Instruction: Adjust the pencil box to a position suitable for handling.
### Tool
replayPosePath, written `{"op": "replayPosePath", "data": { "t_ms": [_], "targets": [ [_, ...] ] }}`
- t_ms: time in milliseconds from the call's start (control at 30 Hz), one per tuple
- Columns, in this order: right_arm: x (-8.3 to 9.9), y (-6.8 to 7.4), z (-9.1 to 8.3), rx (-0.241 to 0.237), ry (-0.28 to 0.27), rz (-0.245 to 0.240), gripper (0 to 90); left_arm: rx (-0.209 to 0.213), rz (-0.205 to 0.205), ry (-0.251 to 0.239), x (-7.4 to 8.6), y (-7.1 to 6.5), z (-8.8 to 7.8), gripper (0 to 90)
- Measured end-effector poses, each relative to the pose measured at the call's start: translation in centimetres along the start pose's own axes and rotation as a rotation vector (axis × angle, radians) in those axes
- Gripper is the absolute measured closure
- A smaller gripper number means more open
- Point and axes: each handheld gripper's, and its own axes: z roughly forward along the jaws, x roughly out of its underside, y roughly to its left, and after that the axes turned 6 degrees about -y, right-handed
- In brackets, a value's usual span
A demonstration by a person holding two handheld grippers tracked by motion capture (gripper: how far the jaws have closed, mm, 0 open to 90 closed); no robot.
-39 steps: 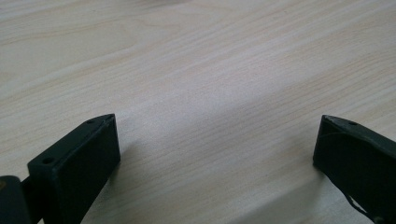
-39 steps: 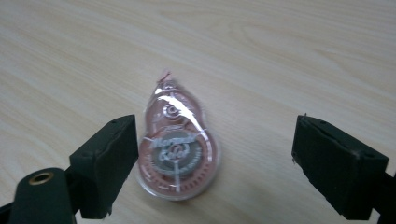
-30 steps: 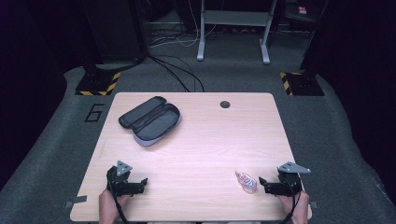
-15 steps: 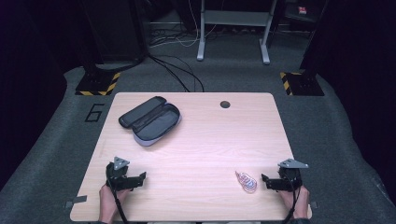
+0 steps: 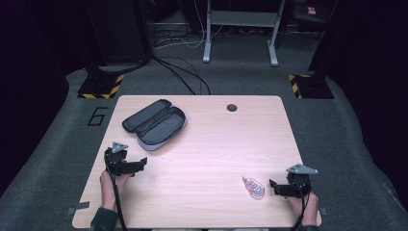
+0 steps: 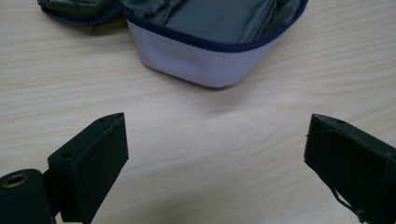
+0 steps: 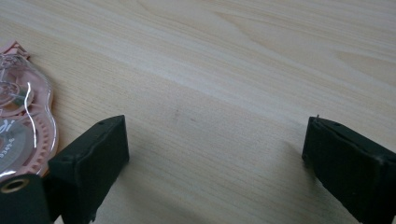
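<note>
Both grippers wide open and empty: left gripper [image 5: 126,166] just short of soft open pencil case [image 5: 155,124], right gripper [image 5: 284,188] beside light, slippery-looking plastic tape dispenser [image 5: 253,187], best pinched across its flat sides.

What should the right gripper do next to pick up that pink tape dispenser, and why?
Probably shift the right gripper sideways toward the pink tape dispenser so that it sits between the jaws. In the right gripper view the jaws stand wide open and hold nothing, and the dispenser lies flat on the table outside one jaw, not in the gap.
</note>
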Motion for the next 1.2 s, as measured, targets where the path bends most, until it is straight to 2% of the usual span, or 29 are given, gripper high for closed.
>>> {"op": "replayPosePath", "data": {
  "t_ms": [200, 400, 467, 600, 733, 833, 867, 900, 933, 967, 1000, 1067, 1200],
  "targets": [
    [0.0, 0.0, 0.0, 0.0, -0.008, -0.002, 6.6, -0.012, 0.002, 0.016, -1.7, 0.3, 1.2, 0.4],
    [0.1, 0.0, 0.0, 0.0, -0.013, -0.007, 6.7, -0.009, -0.017, 0.03, -3.2, 0.7, 2.5, 0.3],
    [0.1, 0.0, 0.1, 0.002, -0.016, -0.004, 6.7, -0.028, -0.011, 0.033, -3.7, 0.8, 3.0, 0.0],
    [0.1, 0.0, 0.0, -0.001, -0.015, -0.006, 6.8, -0.039, -0.005, 0.05, -4.6, 1.0, 4.1, 0.1],
    [0.1, 0.0, 0.0, -0.001, -0.015, -0.004, 7.0, -0.062, -0.025, 0.058, -5.4, 1.6, 5.4, 9.0],
    [0.1, 0.0, 0.0, 0.001, -0.013, -0.005, 7.0, -0.071, -0.041, 0.06, -5.6, 2.0, 6.2, 11.6],
    [0.1, 0.0, 0.0, -0.001, -0.016, -0.003, 7.0, -0.091, -0.038, 0.055, -5.6, 2.0, 6.7, 14.8],
    [0.1, 0.0, 0.0, -0.001, -0.016, -0.003, 7.0, -0.091, -0.038, 0.055, -5.6, 2.0, 6.7, 15.1],
    [0.1, 0.0, 0.0, -0.001, -0.015, -0.003, 7.0, -0.095, -0.031, 0.072, -5.5, 2.1, 6.9, 15.1],
    [0.1, 0.0, 0.0, -0.001, -0.016, -0.003, 7.0, -0.098, -0.046, 0.072, -5.4, 2.0, 7.2, 16.1],
    [0.1, 0.0, 0.0, -0.001, -0.016, -0.002, 7.0, -0.1, -0.03, 0.086, -5.4, 2.1, 7.3, 18.5],
    [0.1, 0.0, 0.0, -0.001, -0.016, -0.003, 7.0, -0.103, -0.044, 0.102, -5.3, 2.0, 7.5, 23.3],
    [0.1, 0.0, 0.0, 0.0, -0.011, -0.004, 7.0, -0.118, -0.042, 0.122, -5.2, 1.9, 7.9, 32.4]
  ]
}}
